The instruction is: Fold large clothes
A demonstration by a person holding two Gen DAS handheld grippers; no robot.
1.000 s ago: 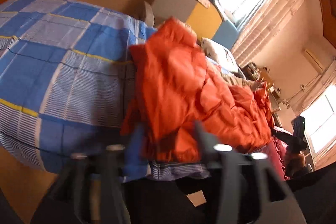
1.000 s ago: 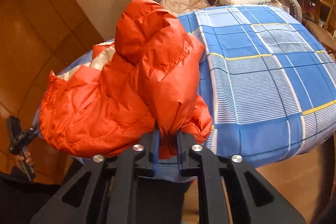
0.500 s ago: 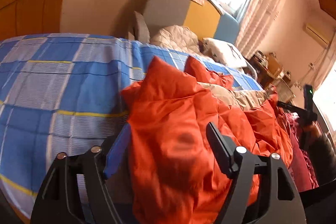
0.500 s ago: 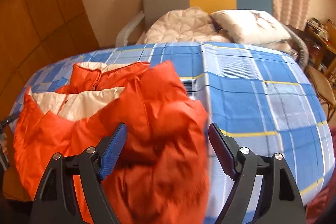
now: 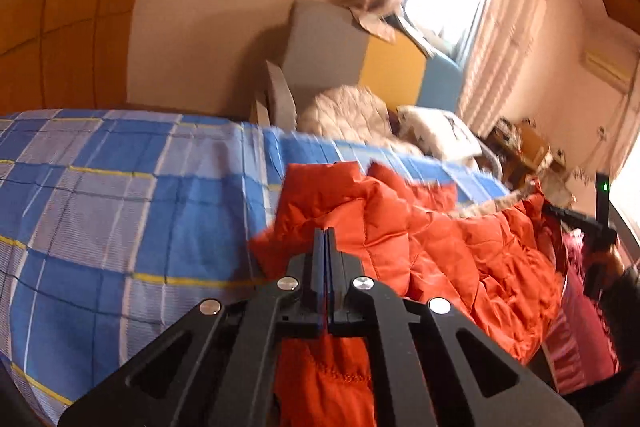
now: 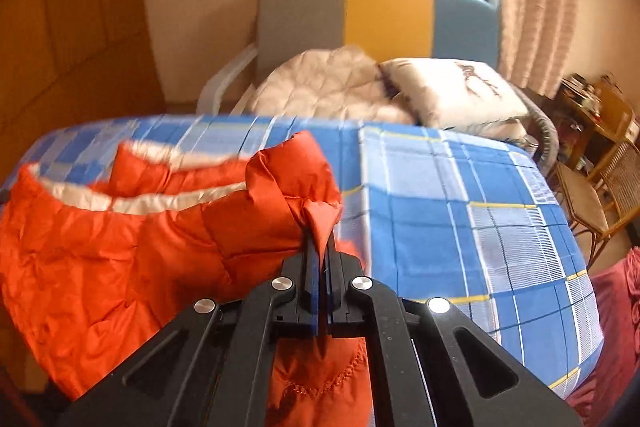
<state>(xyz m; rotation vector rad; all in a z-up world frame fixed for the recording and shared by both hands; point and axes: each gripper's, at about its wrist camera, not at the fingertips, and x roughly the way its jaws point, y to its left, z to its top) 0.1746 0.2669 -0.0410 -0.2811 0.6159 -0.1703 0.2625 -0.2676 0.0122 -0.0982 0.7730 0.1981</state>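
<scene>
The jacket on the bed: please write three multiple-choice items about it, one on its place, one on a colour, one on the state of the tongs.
1. Where does the jacket lie?
A. on the checked bed cover
B. on the chair
C. on the floor

2. What colour is the jacket's lining?
A. black
B. cream white
C. green

3. How are the right tongs?
A. wide open above the jacket
B. shut on bare cover
C. shut on a fold of the jacket

Key:
1 A, the orange fabric rests on the blue plaid, as both views show.
2 B, a pale band shows along the opened edge.
3 C, orange cloth is pinched between the closed fingers; the left tongs look shut on the jacket likewise.
</scene>
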